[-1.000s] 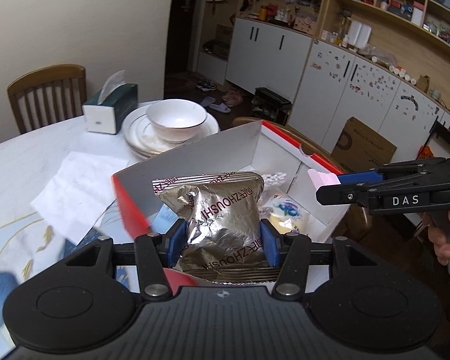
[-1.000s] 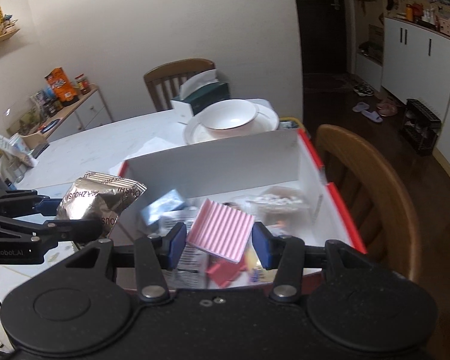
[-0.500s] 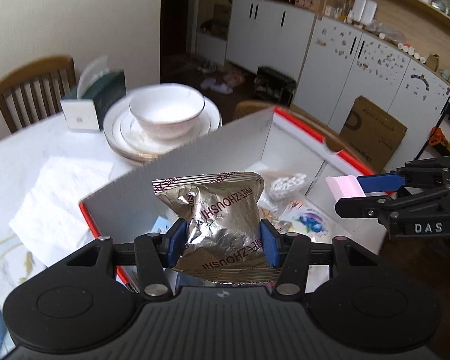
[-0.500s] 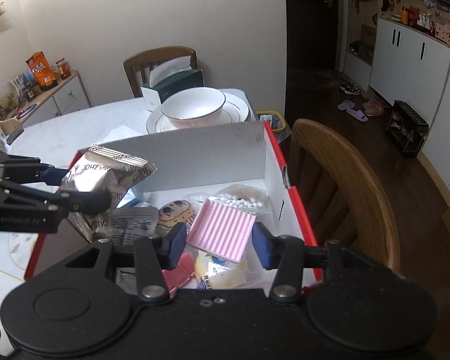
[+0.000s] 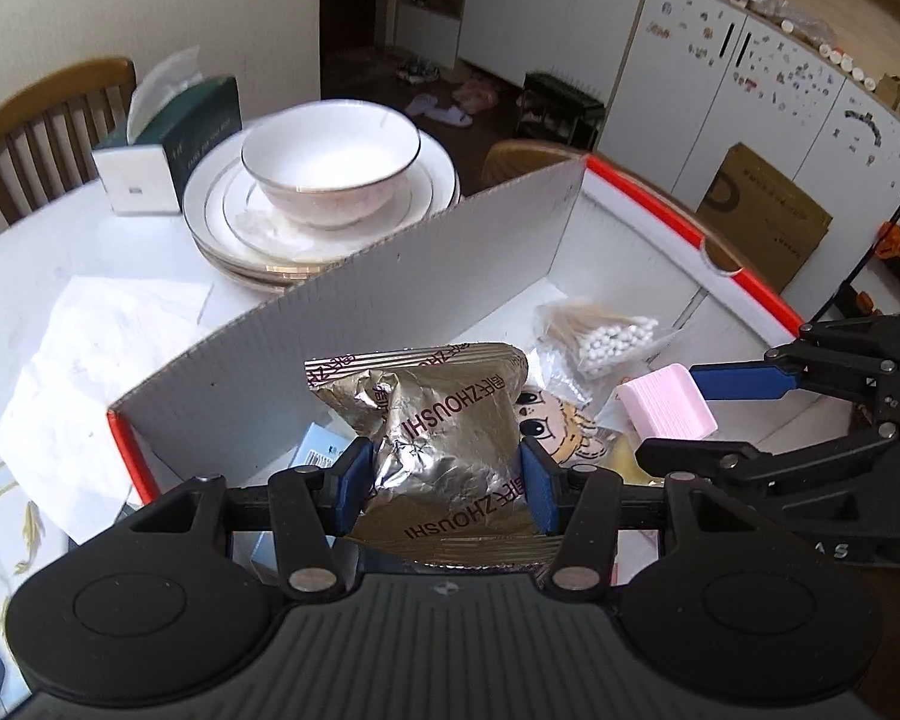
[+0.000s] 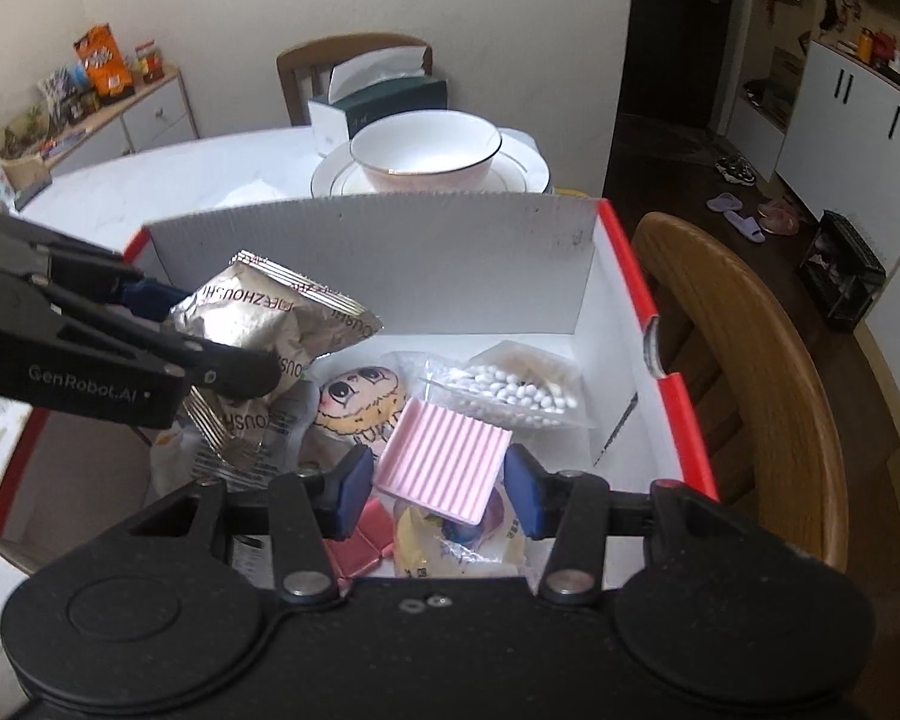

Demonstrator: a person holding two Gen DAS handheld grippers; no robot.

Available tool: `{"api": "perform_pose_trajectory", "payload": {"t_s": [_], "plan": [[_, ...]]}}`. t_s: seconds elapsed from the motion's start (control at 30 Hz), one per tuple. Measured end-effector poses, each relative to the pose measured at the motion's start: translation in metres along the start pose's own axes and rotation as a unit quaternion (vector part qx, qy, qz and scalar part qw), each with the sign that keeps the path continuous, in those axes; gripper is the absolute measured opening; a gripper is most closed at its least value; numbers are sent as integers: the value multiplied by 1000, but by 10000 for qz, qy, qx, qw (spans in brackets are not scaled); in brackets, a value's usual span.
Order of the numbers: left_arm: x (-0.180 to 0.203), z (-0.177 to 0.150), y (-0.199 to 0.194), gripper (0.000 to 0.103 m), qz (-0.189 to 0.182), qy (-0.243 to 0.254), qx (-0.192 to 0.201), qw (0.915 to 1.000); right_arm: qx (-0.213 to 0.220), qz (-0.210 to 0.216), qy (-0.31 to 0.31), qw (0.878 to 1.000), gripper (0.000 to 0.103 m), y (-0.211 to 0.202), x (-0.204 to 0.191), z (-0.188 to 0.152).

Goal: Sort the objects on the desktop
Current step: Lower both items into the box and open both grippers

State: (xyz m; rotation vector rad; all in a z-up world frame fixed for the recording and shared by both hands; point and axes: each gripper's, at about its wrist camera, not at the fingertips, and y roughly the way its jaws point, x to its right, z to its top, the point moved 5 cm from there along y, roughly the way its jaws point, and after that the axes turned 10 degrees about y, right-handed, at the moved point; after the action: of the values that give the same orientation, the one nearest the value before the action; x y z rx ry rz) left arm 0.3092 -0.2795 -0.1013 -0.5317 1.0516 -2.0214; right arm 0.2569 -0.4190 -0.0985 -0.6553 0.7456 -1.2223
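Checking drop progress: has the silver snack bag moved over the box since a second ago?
Yes. The silver snack bag moved rightward past the box's red edge, now above the contents.

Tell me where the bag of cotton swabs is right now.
The bag of cotton swabs lies on the floor of the red-edged box, toward its right wall in the right wrist view, just beyond the pink ridged item held by the right gripper.

Soft, even indoor light; glare on the bowl (image 5: 330,162); fisheye bending at edges; dark doorway (image 6: 666,24) beyond.
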Motion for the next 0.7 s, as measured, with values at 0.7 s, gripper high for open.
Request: {"api": "perform_pose_trajectory", "payload": {"t_s": [0.7], "plan": [[-7, 0, 4, 67, -271, -91, -44, 9996, -304, -58, -59, 9995, 52, 16, 8, -10]]}}
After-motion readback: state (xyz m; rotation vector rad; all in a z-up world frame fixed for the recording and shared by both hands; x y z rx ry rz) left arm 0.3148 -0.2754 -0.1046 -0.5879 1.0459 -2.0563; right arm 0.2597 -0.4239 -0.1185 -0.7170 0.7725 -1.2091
